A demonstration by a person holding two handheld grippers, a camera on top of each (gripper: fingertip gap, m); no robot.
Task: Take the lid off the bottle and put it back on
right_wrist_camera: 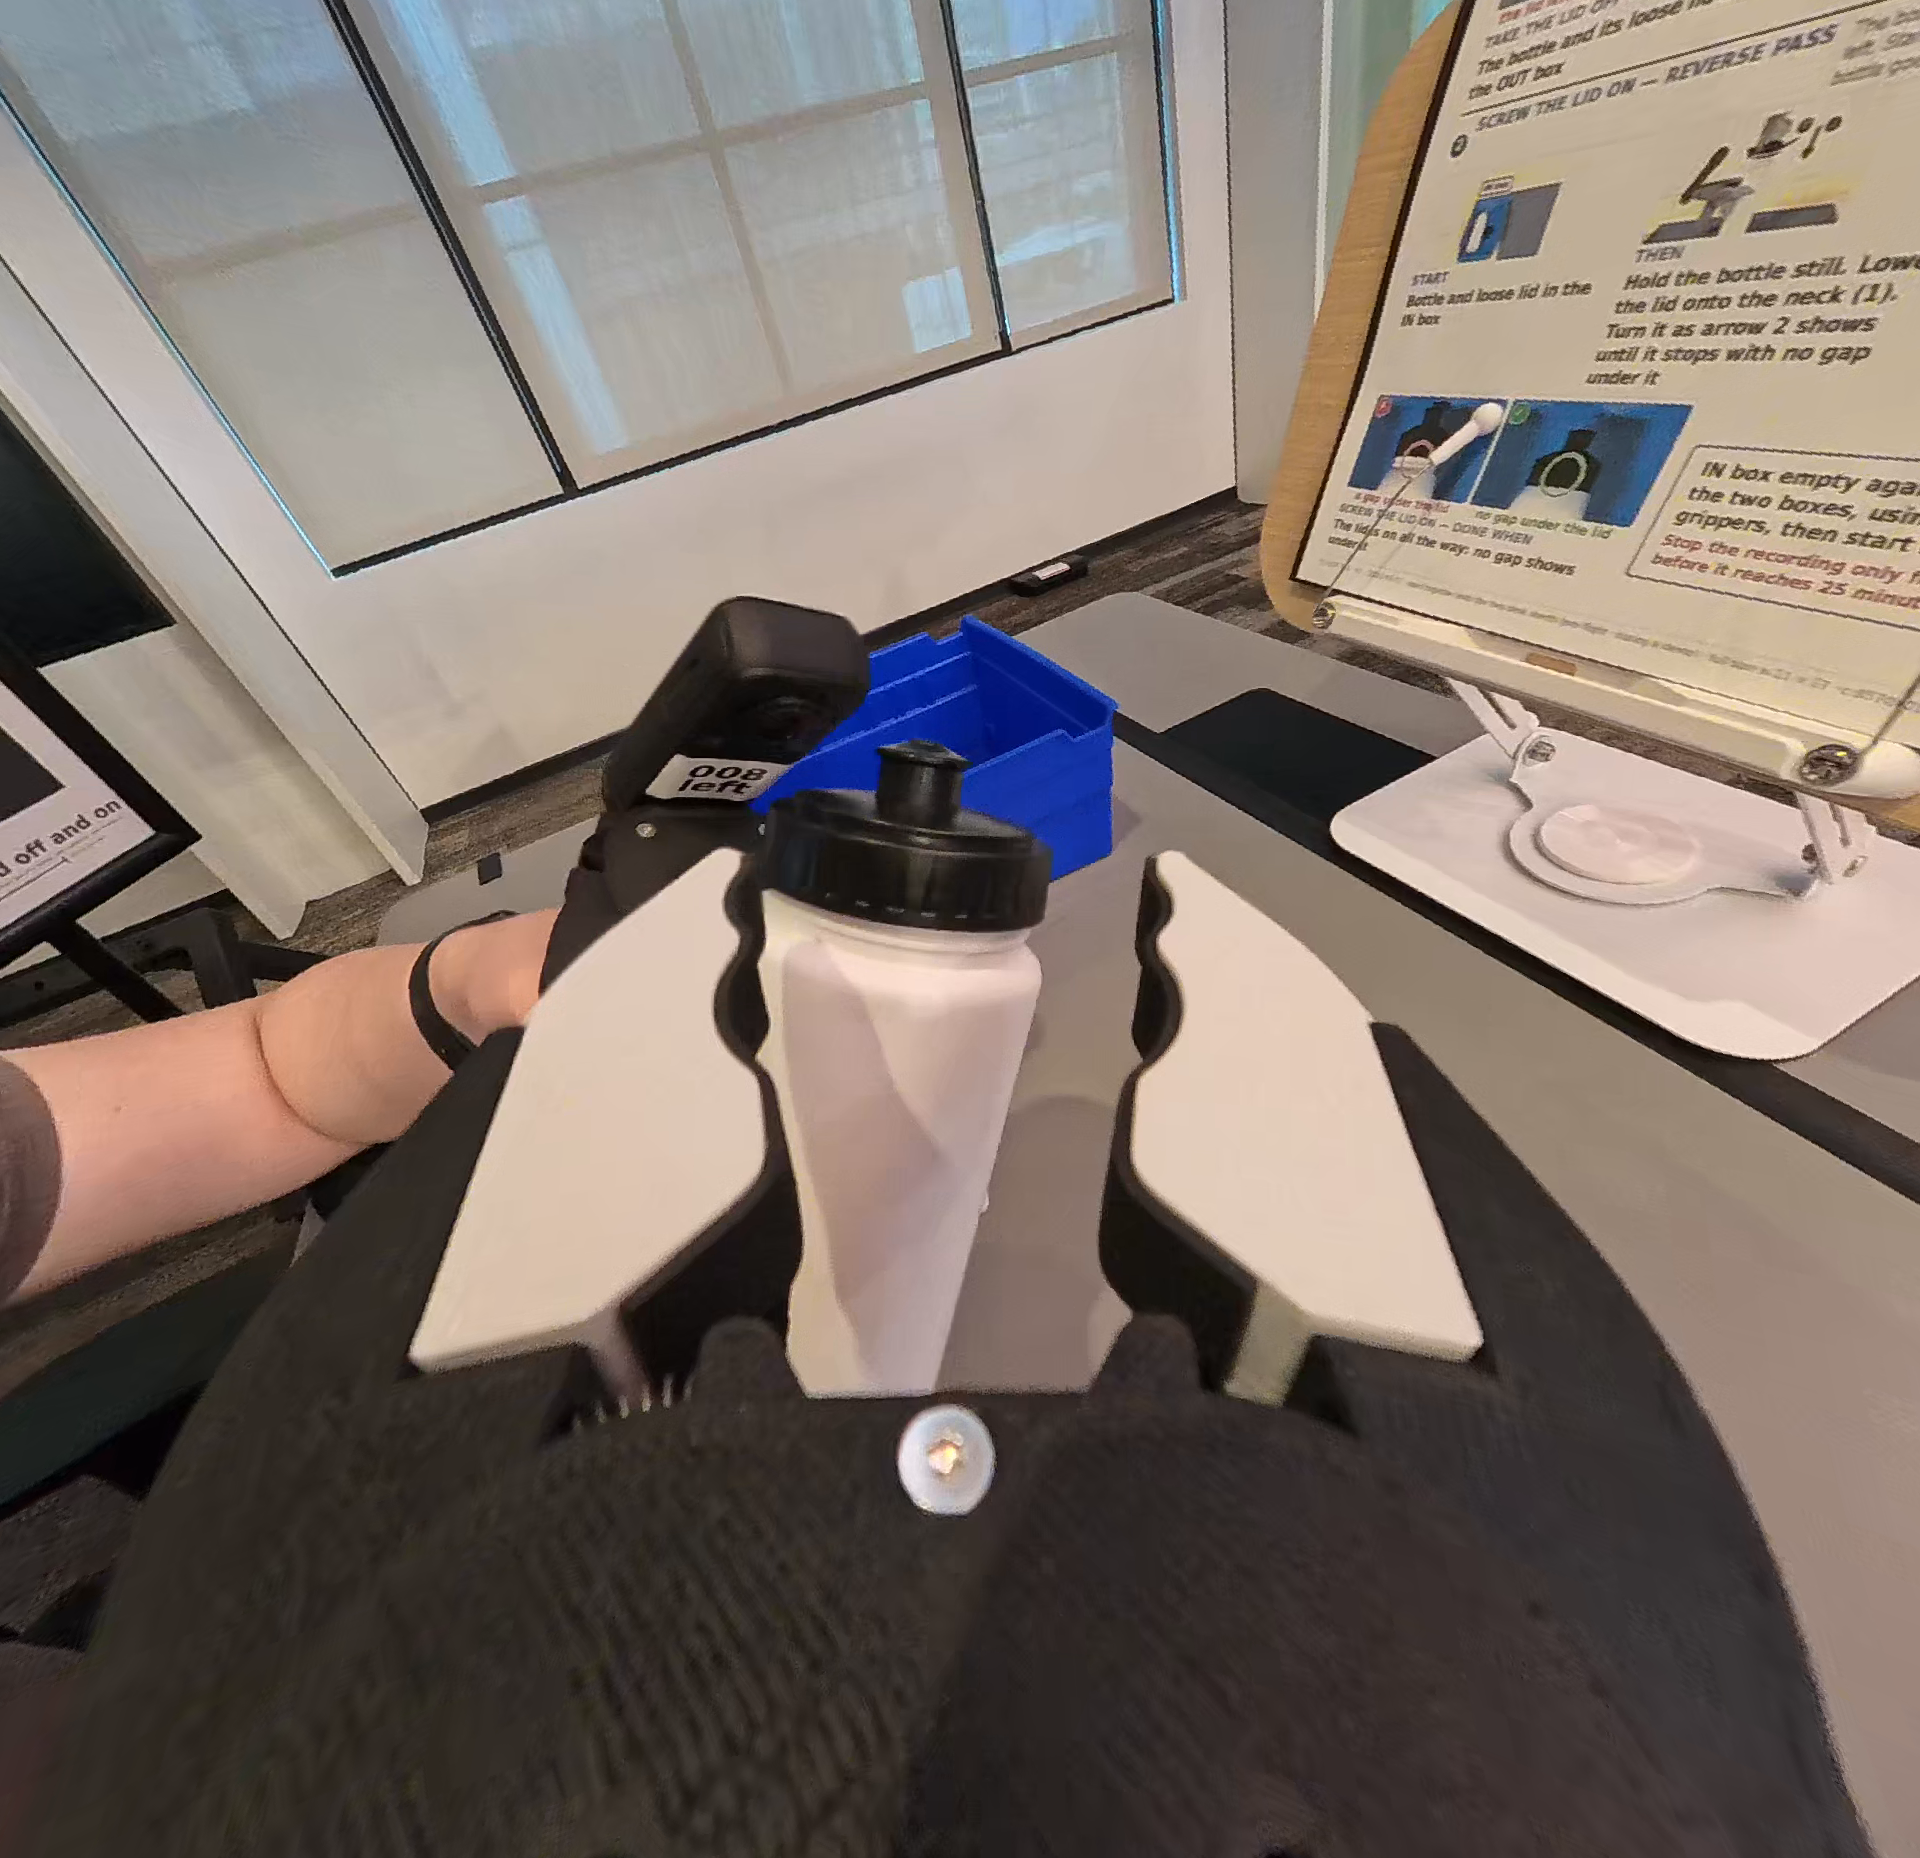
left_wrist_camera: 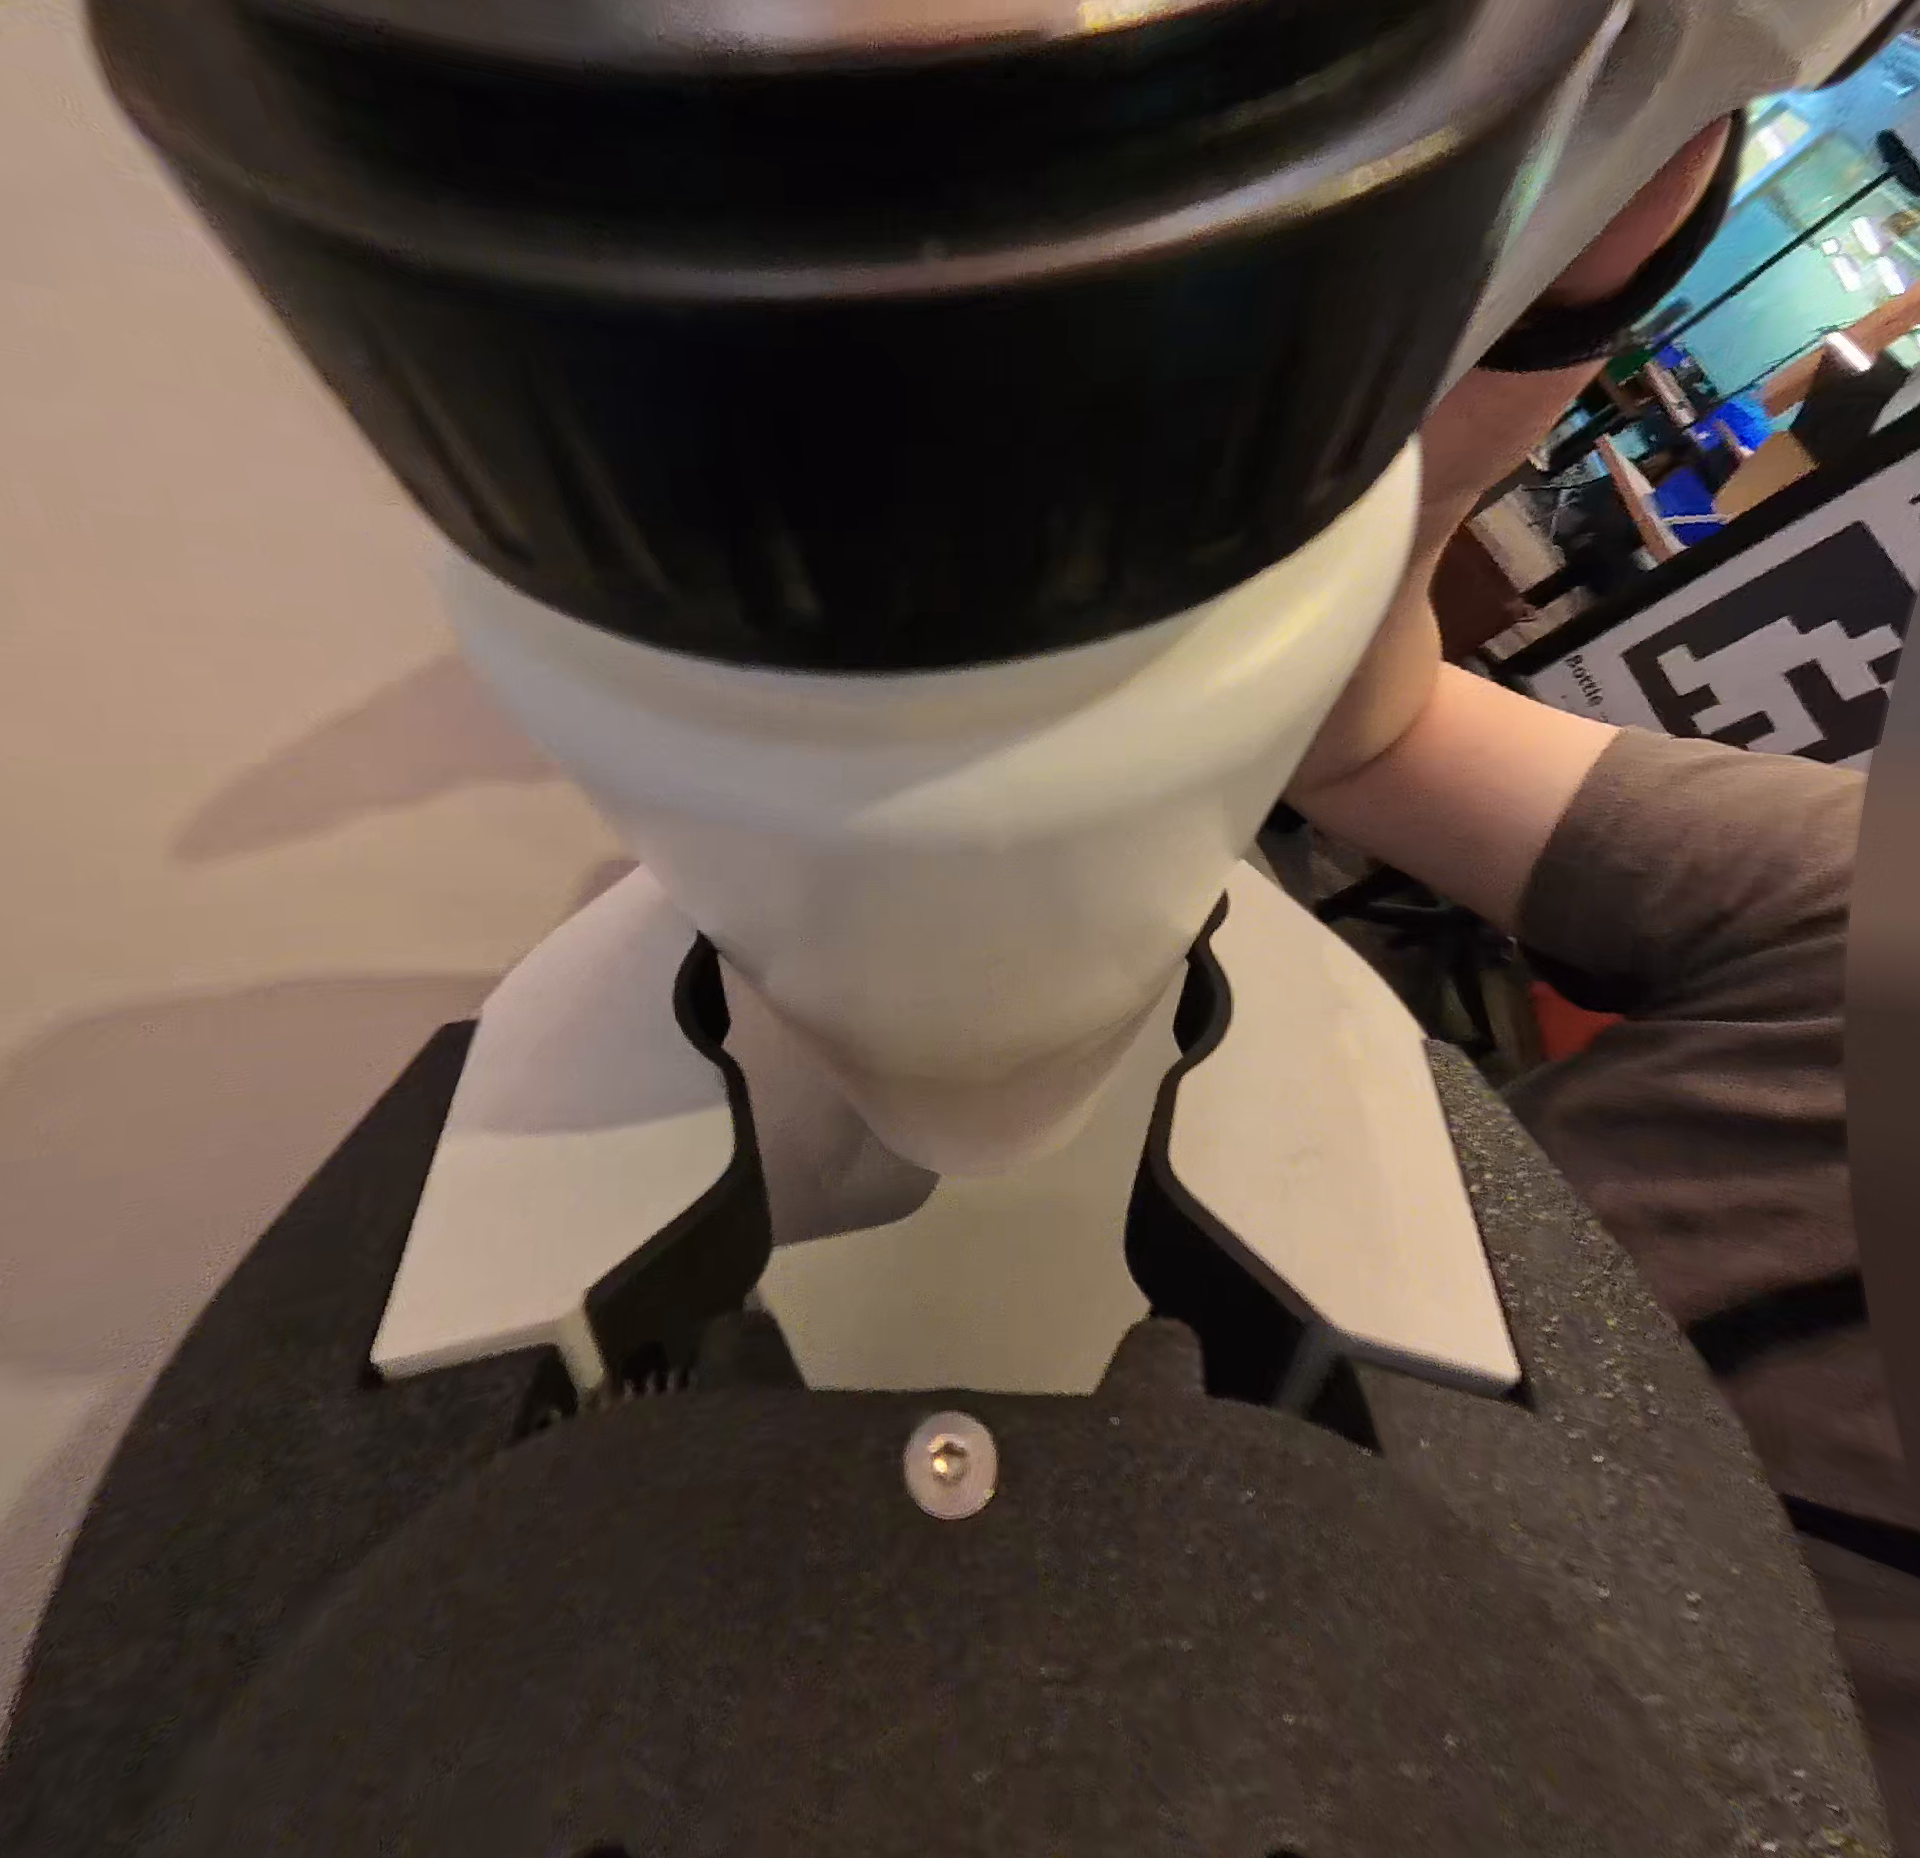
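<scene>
Clearly the unscrewing has yet to begin: the left gripper [left_wrist_camera: 951, 987] clamps the white bottle [right_wrist_camera: 899, 1091] upright above the table [right_wrist_camera: 1558, 1185], black lid [right_wrist_camera: 906, 852] seated, while the right gripper [right_wrist_camera: 940, 961] is spread wide, touching nothing. Next, it should probably close around the lid and twist.

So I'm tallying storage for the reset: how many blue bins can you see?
1. A blue bin sits on the table behind the bottle in the right wrist view; another could be hidden out of frame.
</scene>
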